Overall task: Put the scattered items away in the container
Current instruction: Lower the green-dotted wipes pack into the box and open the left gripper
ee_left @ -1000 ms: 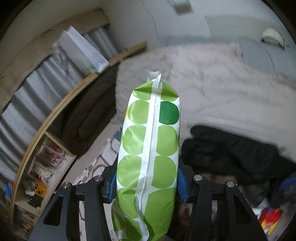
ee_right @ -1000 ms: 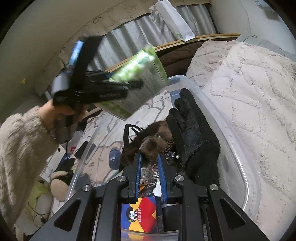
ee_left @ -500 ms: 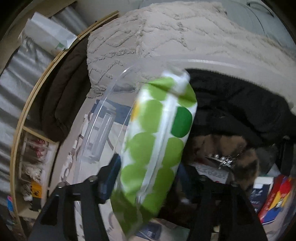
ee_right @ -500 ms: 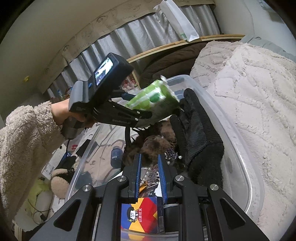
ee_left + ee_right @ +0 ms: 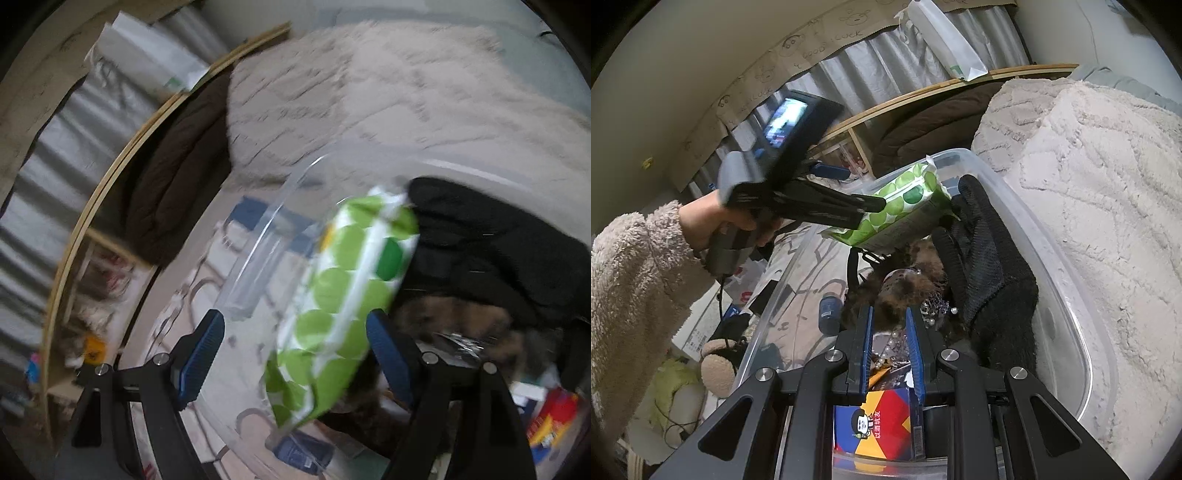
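Note:
A white pack with green dots (image 5: 343, 306) hangs tilted over the clear plastic bin (image 5: 266, 236). It lies between the fingers of my left gripper (image 5: 293, 321), whose jaws are opening. The left pad stands well clear of the pack and the right pad is just beside it. In the right wrist view the pack (image 5: 901, 199) is over the far end of the bin (image 5: 1067, 295), touching a black glove (image 5: 990, 266). My right gripper (image 5: 891, 325) is shut and empty, low over the bin's near end above a brown furry item (image 5: 905, 284) and a colourful box (image 5: 882, 421).
A cream blanket (image 5: 1089, 184) lies along the bin's right side. A dark brown cushion (image 5: 173, 192) and a wooden shelf edge (image 5: 92, 206) sit behind. A person's fleece sleeve (image 5: 635, 295) holds the left gripper. A plush toy (image 5: 716, 365) and clutter lie on the floor at left.
The left gripper tipped down over the bin and its jaws spread. The pack came loose from the pads and sank towards the glove. The right gripper stayed still.

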Action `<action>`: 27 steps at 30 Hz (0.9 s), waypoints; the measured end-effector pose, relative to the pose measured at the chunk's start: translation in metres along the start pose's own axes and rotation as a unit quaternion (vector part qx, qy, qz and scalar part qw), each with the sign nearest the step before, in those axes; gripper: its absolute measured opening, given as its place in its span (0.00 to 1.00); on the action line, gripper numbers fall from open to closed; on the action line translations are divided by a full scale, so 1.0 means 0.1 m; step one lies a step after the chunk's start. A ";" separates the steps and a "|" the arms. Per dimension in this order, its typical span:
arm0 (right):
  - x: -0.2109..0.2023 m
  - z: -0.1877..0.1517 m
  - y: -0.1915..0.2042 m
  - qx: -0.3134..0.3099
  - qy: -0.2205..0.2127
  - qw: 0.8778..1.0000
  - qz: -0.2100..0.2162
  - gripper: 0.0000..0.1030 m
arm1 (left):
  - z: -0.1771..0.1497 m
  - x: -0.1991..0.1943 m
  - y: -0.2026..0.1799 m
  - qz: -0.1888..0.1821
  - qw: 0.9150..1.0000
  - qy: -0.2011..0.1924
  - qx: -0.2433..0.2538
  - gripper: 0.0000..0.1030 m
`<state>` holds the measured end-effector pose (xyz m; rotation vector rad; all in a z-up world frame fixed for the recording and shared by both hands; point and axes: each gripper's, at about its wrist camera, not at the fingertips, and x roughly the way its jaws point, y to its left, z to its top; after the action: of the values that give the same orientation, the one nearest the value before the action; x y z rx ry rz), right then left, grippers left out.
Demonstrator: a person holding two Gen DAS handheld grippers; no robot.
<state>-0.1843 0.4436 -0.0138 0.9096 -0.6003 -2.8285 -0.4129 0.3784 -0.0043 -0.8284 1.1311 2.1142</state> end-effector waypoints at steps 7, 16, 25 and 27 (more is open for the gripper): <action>-0.02 0.01 0.00 0.000 -0.004 1.000 0.004 0.20 | 0.08 0.24 -0.02 0.042 0.999 0.024 0.011 0.98; -0.02 0.00 0.00 0.000 -0.003 1.000 0.009 0.20 | 0.08 0.25 0.18 0.175 0.984 0.020 0.010 0.85; -0.03 0.00 0.00 -0.001 -0.005 1.000 0.012 0.20 | 0.14 0.50 0.16 0.184 0.982 0.032 0.003 0.58; -0.02 0.00 0.00 -0.002 -0.006 1.000 0.012 0.20 | 0.16 0.54 0.13 0.178 0.983 0.035 -0.007 0.52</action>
<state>-0.1822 0.4442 -0.0128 0.8781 -0.6033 -2.8149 -0.4604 0.3979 -0.0317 -0.7549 1.3884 2.3987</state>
